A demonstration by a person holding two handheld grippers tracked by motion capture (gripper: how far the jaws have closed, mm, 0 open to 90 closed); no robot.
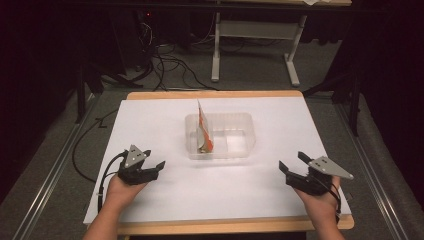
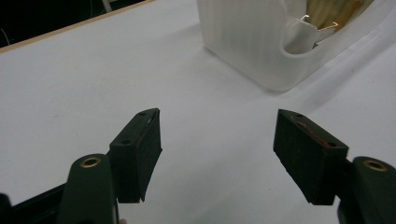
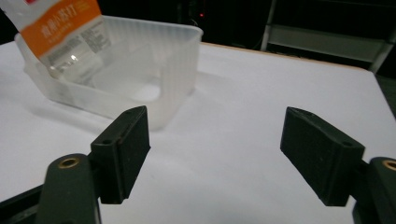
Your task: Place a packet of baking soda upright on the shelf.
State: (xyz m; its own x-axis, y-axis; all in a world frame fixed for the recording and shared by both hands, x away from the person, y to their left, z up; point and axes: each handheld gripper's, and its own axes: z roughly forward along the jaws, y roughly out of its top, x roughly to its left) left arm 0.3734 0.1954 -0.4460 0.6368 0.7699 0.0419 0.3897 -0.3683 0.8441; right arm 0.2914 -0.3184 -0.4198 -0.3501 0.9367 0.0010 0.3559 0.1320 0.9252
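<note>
tools (image 2: 217, 154) wide open, empty

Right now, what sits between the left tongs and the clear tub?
Nothing: bare white sheet between the open left tongs and the tub, per the left gripper view.

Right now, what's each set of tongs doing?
Left tongs: open, holding nothing.
Right tongs: open, holding nothing.

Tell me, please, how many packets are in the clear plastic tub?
1: an orange-and-white printed packet stands on edge in the translucent plastic tub's left half. Anything lying flat behind it would be hidden.
</note>
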